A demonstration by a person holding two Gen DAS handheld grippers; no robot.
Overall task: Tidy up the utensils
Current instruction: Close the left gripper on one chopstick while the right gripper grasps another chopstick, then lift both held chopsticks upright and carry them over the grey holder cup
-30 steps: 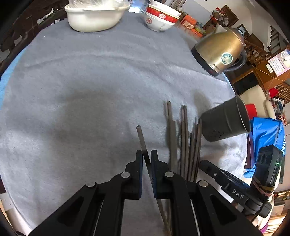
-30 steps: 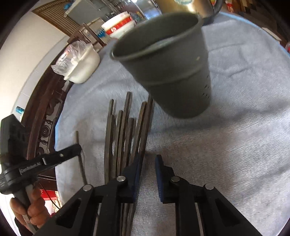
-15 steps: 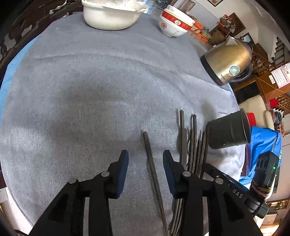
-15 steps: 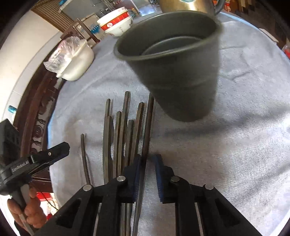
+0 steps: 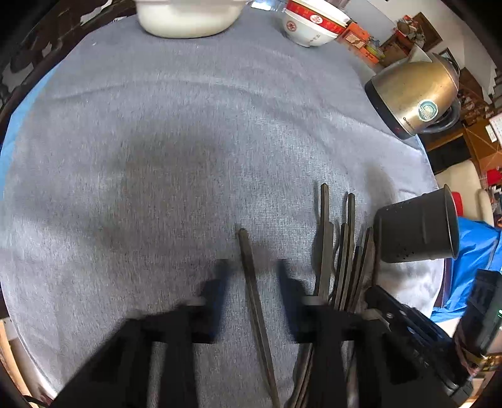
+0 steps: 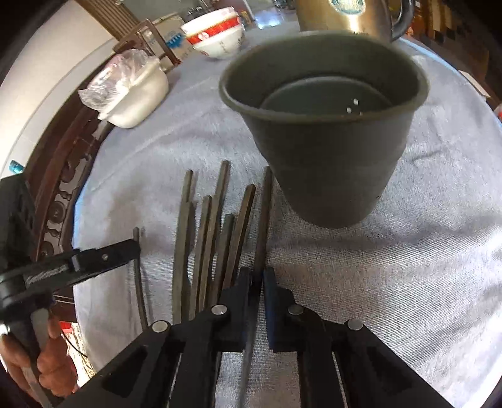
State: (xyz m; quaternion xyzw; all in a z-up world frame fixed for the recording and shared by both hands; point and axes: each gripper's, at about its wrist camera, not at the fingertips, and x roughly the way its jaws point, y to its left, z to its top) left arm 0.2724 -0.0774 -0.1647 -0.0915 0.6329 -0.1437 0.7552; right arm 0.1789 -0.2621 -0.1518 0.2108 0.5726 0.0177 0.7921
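Dark slim chopsticks on cloth; R fingers clamp rightmost stick, L fingers closing round lone stick.

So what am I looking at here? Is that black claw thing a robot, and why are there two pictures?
No robot: a person holds a two-finger gripper in each hand, and each carries a wide-angle camera looking along its fingers. One picture is from the left gripper, the other from the right gripper.

On the grey cloth lie a bundle of chopsticks beside a dark cup. Further off are a kettle, stacked bowls and a white dish.

The right gripper is pinched on the rightmost chopstick. The left one's jaws are closing around a lone chopstick, blurred and not touching it in the picture.
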